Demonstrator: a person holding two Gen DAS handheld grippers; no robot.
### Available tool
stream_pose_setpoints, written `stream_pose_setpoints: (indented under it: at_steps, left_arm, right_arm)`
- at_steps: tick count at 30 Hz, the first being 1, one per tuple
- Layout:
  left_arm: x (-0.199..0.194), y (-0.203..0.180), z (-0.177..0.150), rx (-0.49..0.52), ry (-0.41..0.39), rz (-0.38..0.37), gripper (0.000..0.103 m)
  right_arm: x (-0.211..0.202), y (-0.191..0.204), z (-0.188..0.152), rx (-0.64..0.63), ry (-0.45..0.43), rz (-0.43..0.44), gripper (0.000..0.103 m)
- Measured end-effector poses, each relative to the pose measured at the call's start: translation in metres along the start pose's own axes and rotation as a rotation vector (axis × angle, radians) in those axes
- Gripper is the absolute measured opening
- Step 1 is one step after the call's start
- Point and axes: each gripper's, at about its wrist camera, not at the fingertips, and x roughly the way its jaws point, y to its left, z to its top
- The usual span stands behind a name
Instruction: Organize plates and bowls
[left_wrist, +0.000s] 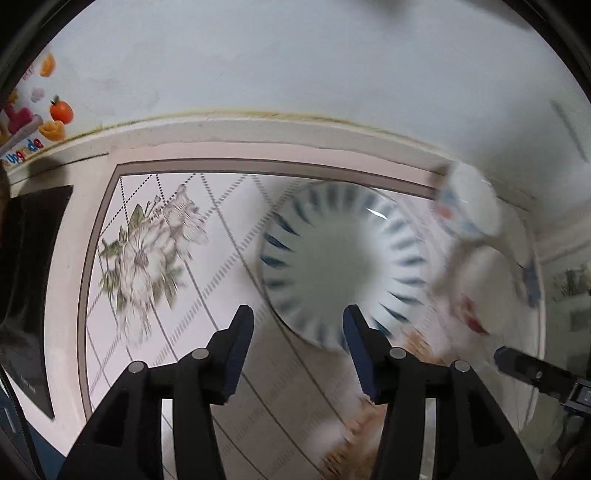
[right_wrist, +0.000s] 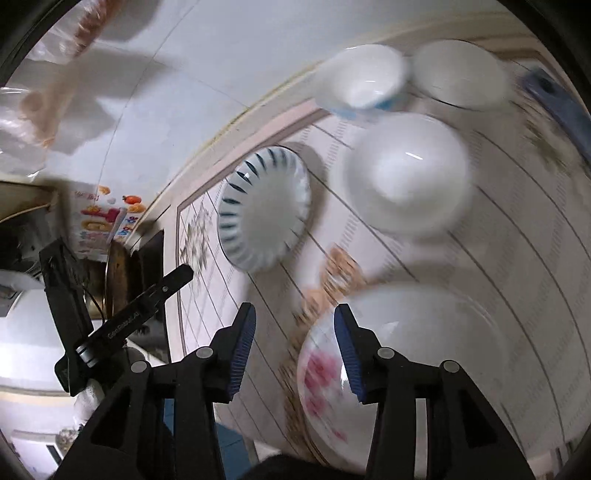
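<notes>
A blue-striped white plate (left_wrist: 341, 266) lies on the patterned table just ahead of my open, empty left gripper (left_wrist: 297, 325); it also shows in the right wrist view (right_wrist: 264, 208). My right gripper (right_wrist: 294, 325) is open and empty, its right finger over the rim of a white bowl with red flowers (right_wrist: 406, 369). A plain white bowl (right_wrist: 408, 173), a blue-banded small bowl (right_wrist: 364, 79) and another white bowl (right_wrist: 458, 74) sit farther back. Blurred bowls (left_wrist: 469, 214) show at the right of the left view.
The table (left_wrist: 155, 258) has a flower-print cover and stands against a white wall (left_wrist: 295, 55). A dark object (left_wrist: 29, 277) sits at the left edge. The other gripper's finger (left_wrist: 532, 373) shows at right. A colourful box (right_wrist: 107, 218) stands far left.
</notes>
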Motion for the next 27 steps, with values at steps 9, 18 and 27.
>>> stream_pose_setpoints:
  at_steps: [9, 18, 27]
  left_arm:
    - [0.076, 0.029, 0.027, -0.021, 0.144, -0.027, 0.048]
    - [0.091, 0.016, 0.02, 0.064, 0.136, -0.076, 0.018]
    - [0.081, 0.008, 0.016, 0.062, 0.094, -0.05, 0.017]
  right_arm:
    - [0.086, 0.023, 0.096, -0.015, 0.044, -0.192, 0.047]
    - [0.132, 0.022, 0.118, -0.085, 0.095, -0.34, 0.02]
    - [0.126, 0.017, 0.111, -0.102, 0.073, -0.325, 0.013]
